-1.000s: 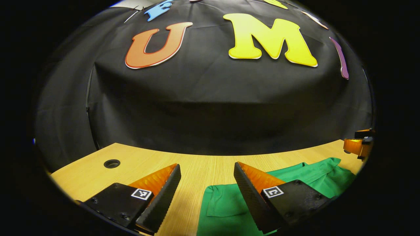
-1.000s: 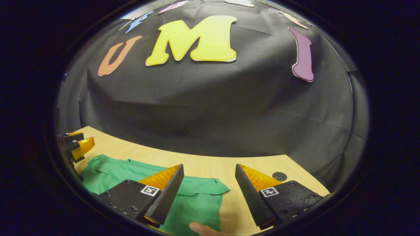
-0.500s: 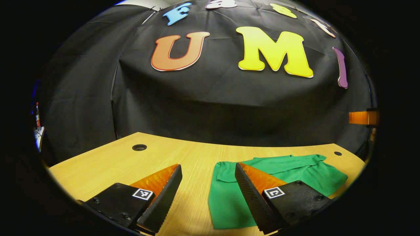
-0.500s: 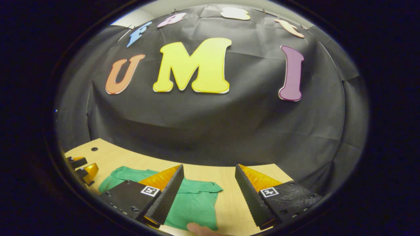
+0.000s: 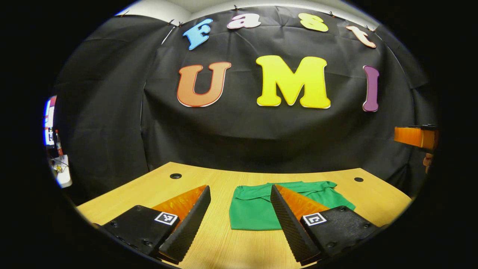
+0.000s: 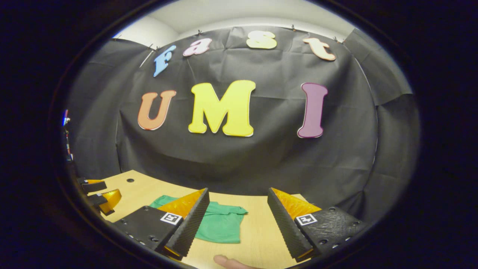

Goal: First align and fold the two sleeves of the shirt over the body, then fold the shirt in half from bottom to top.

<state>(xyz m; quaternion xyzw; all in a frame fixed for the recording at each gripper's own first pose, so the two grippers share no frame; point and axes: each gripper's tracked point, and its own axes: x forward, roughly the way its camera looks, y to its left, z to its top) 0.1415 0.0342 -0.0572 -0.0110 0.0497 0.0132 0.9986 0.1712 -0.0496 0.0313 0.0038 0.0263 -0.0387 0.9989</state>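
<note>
The green shirt (image 5: 257, 209) lies folded into a compact block on the wooden table (image 5: 209, 246), low and just right of centre in the left gripper view, and lower left of centre in the right gripper view (image 6: 220, 224). Against the earlier frames it looks smaller and farther off, with more of the wall above. The left gripper (image 5: 241, 224) and the right gripper (image 6: 237, 226) both stand wide apart, holding nothing, clear of the cloth.

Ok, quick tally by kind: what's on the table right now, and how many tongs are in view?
Folded green cloth shirt: 1
Light wooden table: 1
Round cable holes in the tabletop: 2
Tongs, both open: left tongs, right tongs: 2
Total: 6
</note>
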